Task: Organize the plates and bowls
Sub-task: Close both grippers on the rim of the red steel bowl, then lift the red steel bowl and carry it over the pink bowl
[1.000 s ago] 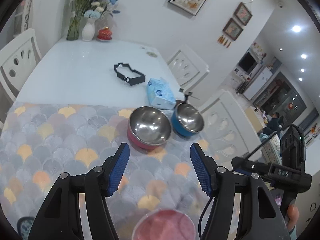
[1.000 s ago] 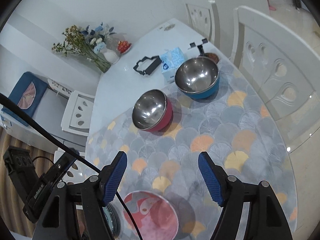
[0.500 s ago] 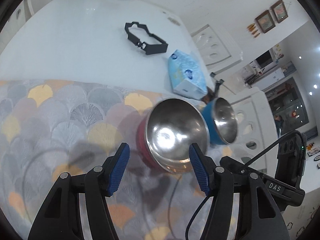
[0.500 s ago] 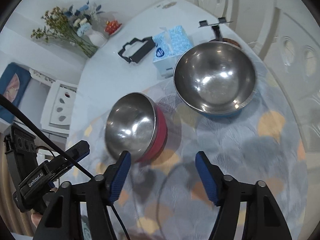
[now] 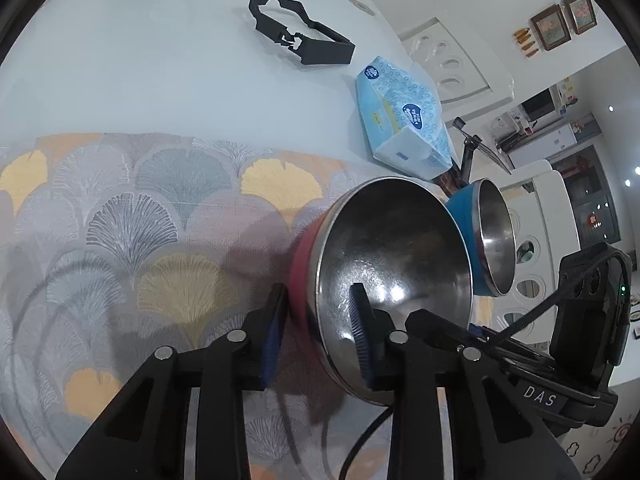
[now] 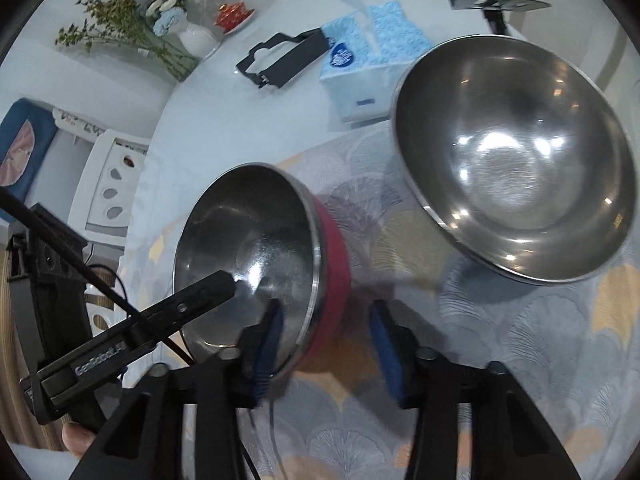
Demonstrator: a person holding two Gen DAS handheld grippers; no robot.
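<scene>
1. The red bowl (image 5: pixel 392 264) has a matte red outer wall and a polished steel lining that throws back bright spots of light. A thin steel lip runs all round its mouth.
2. It sits on the patterned cloth (image 5: pixel 140 220), with its grey and yellow fan shapes, that covers the near part of the white desk (image 5: pixel 160 60). It is close in front of both my tools.
3. The blue bowl (image 6: pixel 516 160) is made the same way, steel inside and blue outside, and stands just beside the red one, on the side nearer the chairs.
4. The red bowl is round, so it has no long axis. Its mouth faces upward, and so does the blue bowl's. I cannot tell whether its base is flat on the cloth.
5. My left hand-held gripper (image 5: pixel 318 300) has just been closing and now pinches the red bowl's rim. One blue pad lies on the red wall and the other on the steel lining.
6. My right hand-held gripper (image 6: pixel 326 312) has also just been closing and straddles the rim at another spot. Its inner pad is against the lining, but the outer pad stands a little clear of the red wall, so it is not clamped.
7. Beyond the bowls on the bare desk lie a light blue tissue pack (image 5: pixel 404 120) and a black plastic frame (image 5: pixel 300 32).
</scene>
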